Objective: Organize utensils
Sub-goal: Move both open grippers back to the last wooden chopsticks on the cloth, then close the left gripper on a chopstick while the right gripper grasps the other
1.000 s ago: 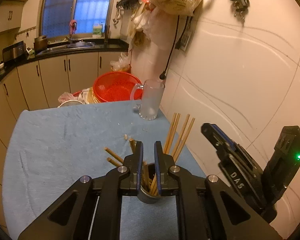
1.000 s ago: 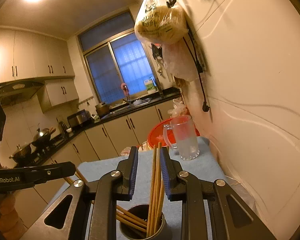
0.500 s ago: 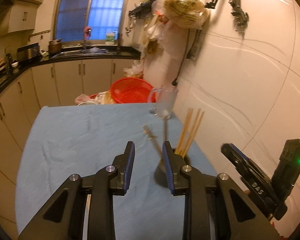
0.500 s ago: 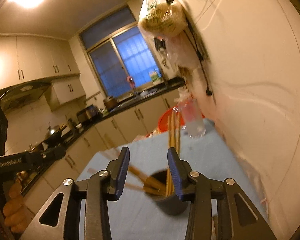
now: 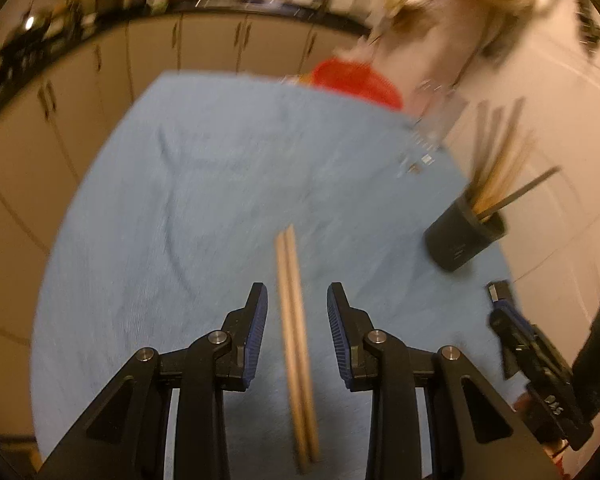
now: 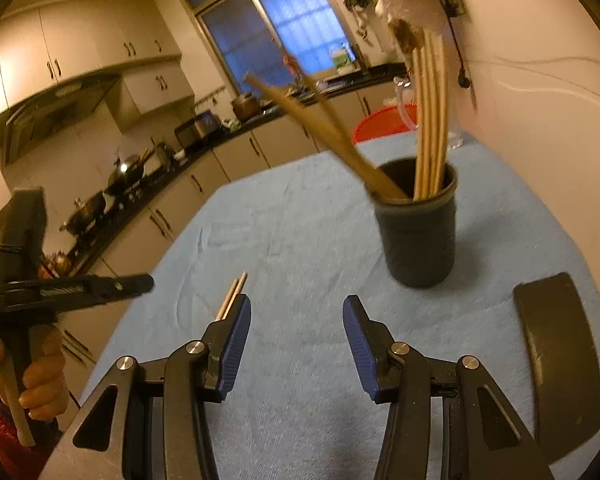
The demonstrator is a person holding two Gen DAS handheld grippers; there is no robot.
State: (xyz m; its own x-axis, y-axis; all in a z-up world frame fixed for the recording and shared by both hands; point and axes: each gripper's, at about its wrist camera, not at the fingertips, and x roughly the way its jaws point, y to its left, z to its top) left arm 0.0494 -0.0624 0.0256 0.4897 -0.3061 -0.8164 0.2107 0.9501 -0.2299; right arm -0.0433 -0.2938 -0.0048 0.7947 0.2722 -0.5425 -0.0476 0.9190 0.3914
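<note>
Pickup step: left gripper (image 5: 296, 336) spread, unmoving, straddling chopstick pair (image 5: 294, 332) on cloth, pads clear. Right gripper (image 6: 296, 344) opening, empty. Next: lower, pinch, carry to cup (image 5: 462, 236).

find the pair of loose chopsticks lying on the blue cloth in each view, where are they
Left wrist view: the pair of chopsticks lies bottom centre on the blue cloth, running up between the fingers of the left gripper, untouched.
Right wrist view: only their tips show, lower left of centre, above the left finger of the right gripper.
Shared landmark: the dark holder, at the right edge in the left view, right of centre in the right view.
</note>
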